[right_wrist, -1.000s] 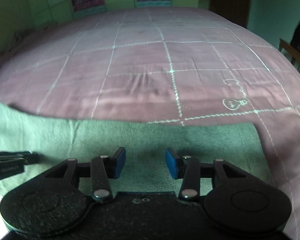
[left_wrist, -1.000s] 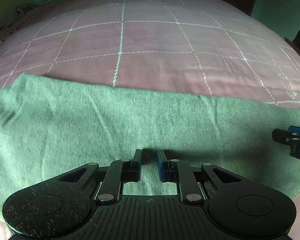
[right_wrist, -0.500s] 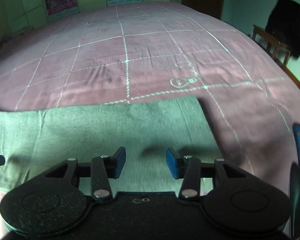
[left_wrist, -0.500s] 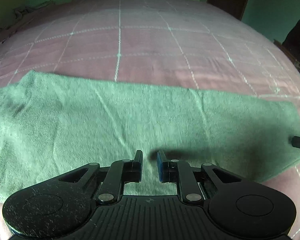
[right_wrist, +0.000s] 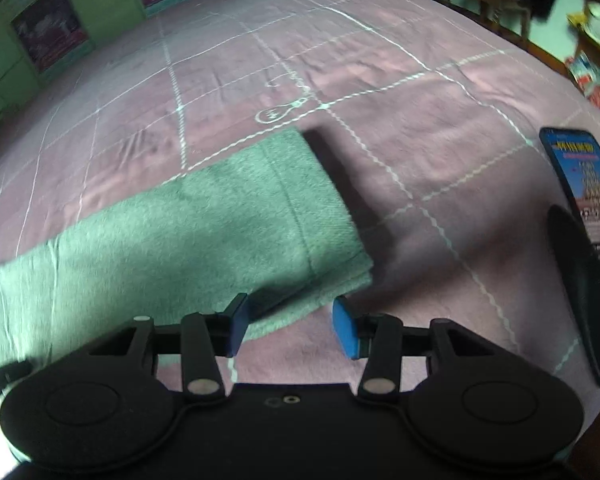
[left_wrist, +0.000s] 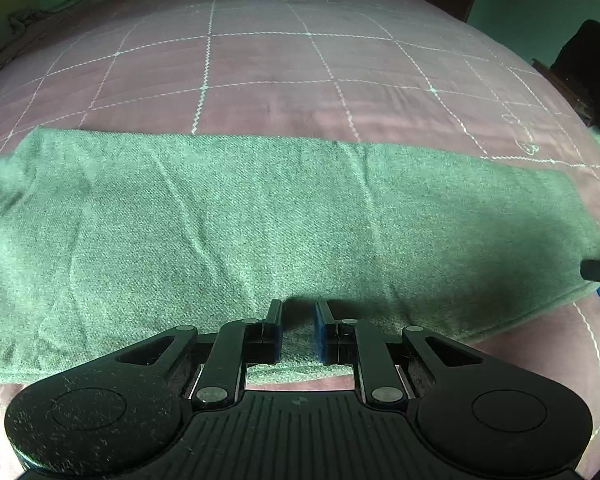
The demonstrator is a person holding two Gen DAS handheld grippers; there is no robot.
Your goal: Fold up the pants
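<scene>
Pants: the green pants (left_wrist: 260, 220) lie flat on the bed (left_wrist: 268, 76) as one long band running left to right, near the front edge.
Layers: at the right end (right_wrist: 320, 216) two stacked edges show, so the legs look already laid one over the other.
Done: by that reading, the lengthwise fold.
Left: the crosswise folds; the band is at full length.
Left gripper (left_wrist: 299, 330): fingers a narrow gap apart over the near edge mid-length; fabric shows between them, but whether they pinch it I cannot tell.
Right gripper (right_wrist: 292, 326): fingers wide apart, holding nothing, poised at the near right corner.
Phone (right_wrist: 580, 184): lies on the bed, well right of the pants.
</scene>
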